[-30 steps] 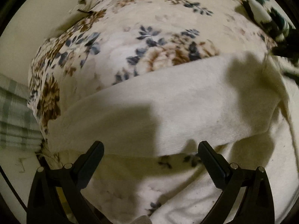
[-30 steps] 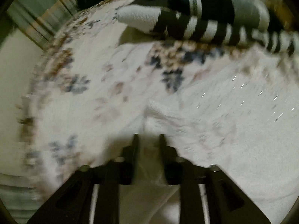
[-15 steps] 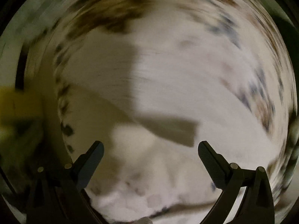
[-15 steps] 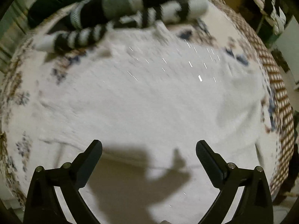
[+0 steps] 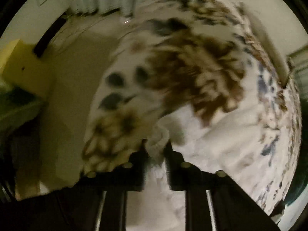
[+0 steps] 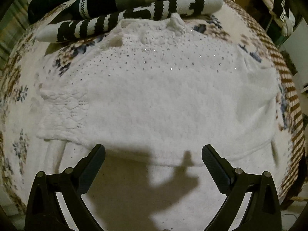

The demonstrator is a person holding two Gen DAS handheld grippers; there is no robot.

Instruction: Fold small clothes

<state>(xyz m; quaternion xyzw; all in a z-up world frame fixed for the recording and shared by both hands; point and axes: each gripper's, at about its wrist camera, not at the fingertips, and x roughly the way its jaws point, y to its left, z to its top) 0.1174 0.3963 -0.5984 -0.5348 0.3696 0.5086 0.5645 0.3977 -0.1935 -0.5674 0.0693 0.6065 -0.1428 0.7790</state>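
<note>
Fingers of the left gripper [image 5: 156, 154] point steeply down and have just closed, pinching a white sweater [image 6: 157, 100] edge against the floral blanket [image 5: 192, 73]. The right gripper [image 6: 153, 163] hangs downward, fingers spread wide and empty, over the sweater's hem. Striped black-and-white garments [image 6: 134, 13] lie at twelve o'clock, touching its collar.

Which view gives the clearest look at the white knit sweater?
The right wrist view: the white knit sweater lies spread and sharp on the floral cover, sparkly dots visible. The left wrist view is blurred, showing only a white fold pinched in the left gripper.
</note>
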